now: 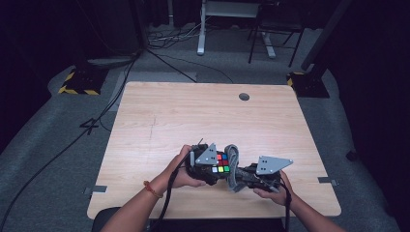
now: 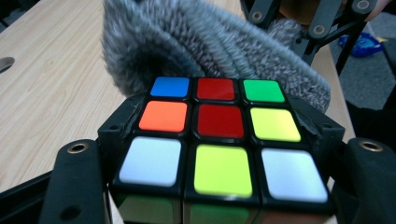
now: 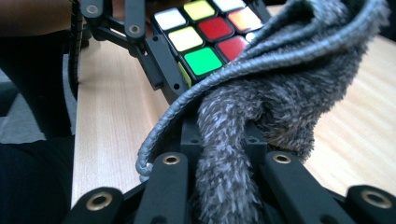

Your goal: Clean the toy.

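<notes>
A: Cube (image 2: 219, 140) is clamped in the left gripper (image 1: 205, 166) near the table's (image 1: 203, 111) front edge; the grey knit pouch (image 3: 261, 116) is pinched tight by the right gripper (image 1: 261, 180).

B: Pouch mouth should be kept stretched w/ its rim over the cube's far corner. Pouch's long axis runs gripper to gripper, opening twd the cube.

cube (image 1: 222, 163) on table (image 1: 203, 111), near edge | cloth (image 1: 233, 166) right of cube, touching
</notes>
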Motion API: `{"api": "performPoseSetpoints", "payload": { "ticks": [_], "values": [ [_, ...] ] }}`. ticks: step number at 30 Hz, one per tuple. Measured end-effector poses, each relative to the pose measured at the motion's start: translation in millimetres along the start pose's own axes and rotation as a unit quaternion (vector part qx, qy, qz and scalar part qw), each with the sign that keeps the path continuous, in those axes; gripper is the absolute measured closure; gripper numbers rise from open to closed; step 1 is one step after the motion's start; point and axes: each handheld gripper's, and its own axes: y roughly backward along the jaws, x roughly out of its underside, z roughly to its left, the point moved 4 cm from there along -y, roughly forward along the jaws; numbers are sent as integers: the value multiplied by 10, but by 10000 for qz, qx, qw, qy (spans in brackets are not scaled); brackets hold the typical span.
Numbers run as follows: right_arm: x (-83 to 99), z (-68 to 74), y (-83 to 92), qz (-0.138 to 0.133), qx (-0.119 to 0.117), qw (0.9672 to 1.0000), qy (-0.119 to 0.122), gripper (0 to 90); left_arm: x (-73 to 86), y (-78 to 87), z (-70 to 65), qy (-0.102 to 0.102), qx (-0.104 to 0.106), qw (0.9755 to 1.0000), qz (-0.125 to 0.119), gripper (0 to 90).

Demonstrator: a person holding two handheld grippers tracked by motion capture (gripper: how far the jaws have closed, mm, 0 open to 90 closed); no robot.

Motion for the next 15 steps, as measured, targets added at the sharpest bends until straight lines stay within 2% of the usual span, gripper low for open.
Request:
{"api": "performPoseSetpoints", "payload": {
  "ticks": [5, 6, 9, 12, 14, 15],
  "values": [
    [-26, 15, 26, -64, 51, 9999, 152, 780, -5, 26, 11, 58, 106, 9999, -46, 317],
    [-37, 18, 33, -145, 55, 9997, 171, 780, -4, 36, 12, 103, 133, 9998, -71, 317],
    [-55, 16, 39, -194, 29, 9995, 265, 780, 2, 36, 11, 90, 166, 9998, -57, 319],
    [-64, 12, 63, -282, -37, 9994, 218, 779, 12, -17, -22, -161, 50, 9995, 252, 323],
    [-95, 25, 91, -329, -141, 9991, 239, 779, 16, -86, -62, -267, 38, 9990, 359, 326],
    [-98, 29, 90, -324, -156, 9990, 256, 779, 23, -137, -87, -381, 1, 9979, 533, 327]
  ]
}}
